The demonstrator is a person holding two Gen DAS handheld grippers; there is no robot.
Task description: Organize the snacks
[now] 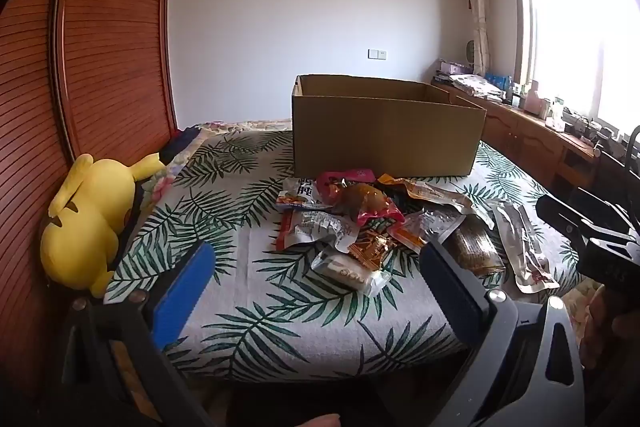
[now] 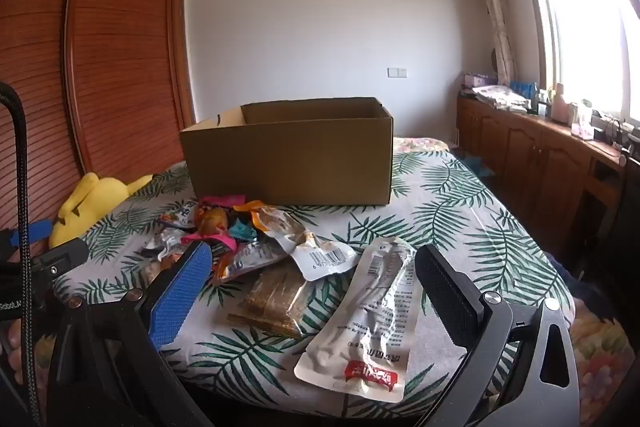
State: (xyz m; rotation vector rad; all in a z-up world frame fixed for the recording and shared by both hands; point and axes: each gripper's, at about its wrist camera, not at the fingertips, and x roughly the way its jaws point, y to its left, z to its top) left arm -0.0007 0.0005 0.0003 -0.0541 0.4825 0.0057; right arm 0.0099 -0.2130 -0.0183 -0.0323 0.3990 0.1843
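Matt cardboard box (image 2: 288, 163); glossy plastic snack packets (image 2: 360, 315); cloth bedspread (image 2: 460, 219).

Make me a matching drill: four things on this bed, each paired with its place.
Things:
1. cardboard box
2. yellow plush toy
3. long silver packet
4. snack pile

Places:
A. by the wooden wardrobe
B. between the right claw's fingers, untouched
C. behind the snacks, open-topped
D. middle of the bed, in front of the box

Pairs: 1-C, 2-A, 3-B, 4-D
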